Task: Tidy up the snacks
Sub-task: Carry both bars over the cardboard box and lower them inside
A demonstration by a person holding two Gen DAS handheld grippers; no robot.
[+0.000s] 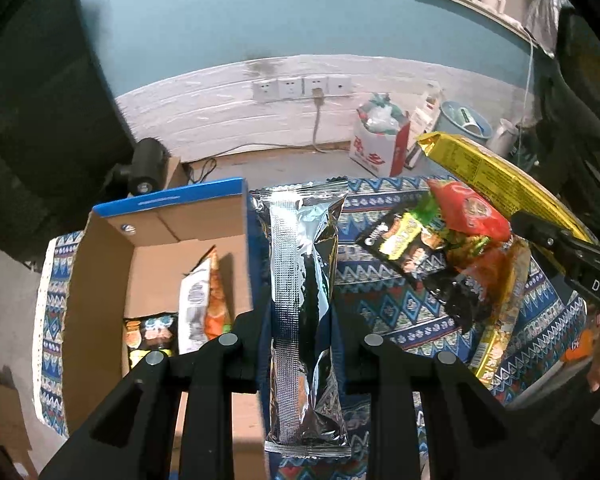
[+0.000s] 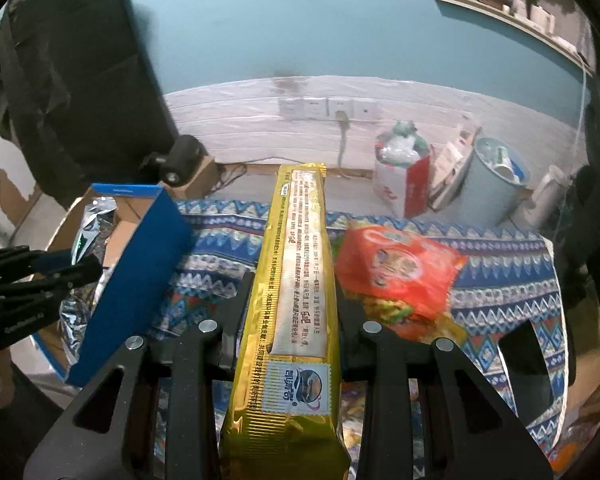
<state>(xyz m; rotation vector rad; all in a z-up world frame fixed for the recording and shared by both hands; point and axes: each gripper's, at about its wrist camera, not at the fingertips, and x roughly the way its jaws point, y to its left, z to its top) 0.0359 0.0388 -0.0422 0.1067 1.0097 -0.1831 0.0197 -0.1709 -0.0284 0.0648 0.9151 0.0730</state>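
Observation:
My left gripper (image 1: 300, 320) is shut on a long silver foil packet (image 1: 302, 280), held lengthwise above the right wall of an open cardboard box (image 1: 100, 280) with blue outer sides. A black snack bag (image 1: 150, 336) and a white-and-orange bag (image 1: 202, 304) lie inside the box. My right gripper (image 2: 290, 304) is shut on a long gold packet (image 2: 296, 280), raised over the patterned cloth; the gold packet (image 1: 496, 180) and right gripper (image 1: 540, 236) also show at the right of the left wrist view. The left gripper (image 2: 92, 268) with the silver packet (image 2: 88, 224) appears over the box (image 2: 140, 264).
A pile of loose snacks lies on the blue patterned tablecloth (image 1: 400, 304): a red packet (image 2: 400, 272) and a black-and-yellow bag (image 1: 404, 240). Behind the table are a red-and-white paper bag (image 2: 400, 188), a pale blue bin (image 2: 496, 184), wall sockets (image 1: 300, 88) and a black lamp (image 1: 148, 164).

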